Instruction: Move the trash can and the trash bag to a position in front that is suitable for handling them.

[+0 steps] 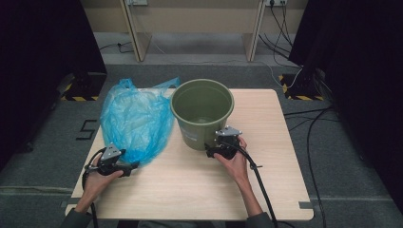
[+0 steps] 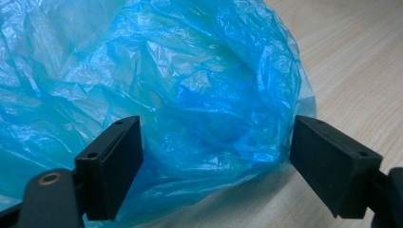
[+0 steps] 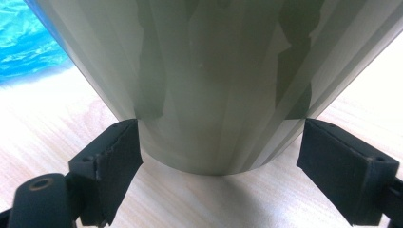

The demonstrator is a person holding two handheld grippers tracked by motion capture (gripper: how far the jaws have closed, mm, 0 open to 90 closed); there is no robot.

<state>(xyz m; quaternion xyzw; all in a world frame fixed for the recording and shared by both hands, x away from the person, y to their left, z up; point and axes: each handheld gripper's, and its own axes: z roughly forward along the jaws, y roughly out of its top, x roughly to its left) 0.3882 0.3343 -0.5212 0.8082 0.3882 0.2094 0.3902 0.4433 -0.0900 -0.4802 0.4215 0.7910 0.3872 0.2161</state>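
Observation:
A crumpled blue plastic bag (image 1: 135,118) lies on the left part of the wooden table (image 1: 266,190). An empty olive-green bucket (image 1: 202,111) stands upright beside it, mid-table. My left gripper (image 1: 134,166) rests at the bag's near edge, open, its jaws wide on either side of the blue bag (image 2: 190,95) without pinching it. My right gripper (image 1: 209,151) sits at the bucket's near base, open. In the right gripper view the bucket (image 3: 214,85) rises between the spread jaws, and a bit of blue bag (image 3: 23,42) shows at the left.
Bare tabletop stretches in front of and to the right of the bucket. Black cables (image 1: 309,142) run across the grey floor at the right. A wooden frame (image 1: 138,38) stands beyond the table, with dark curtains at both sides.

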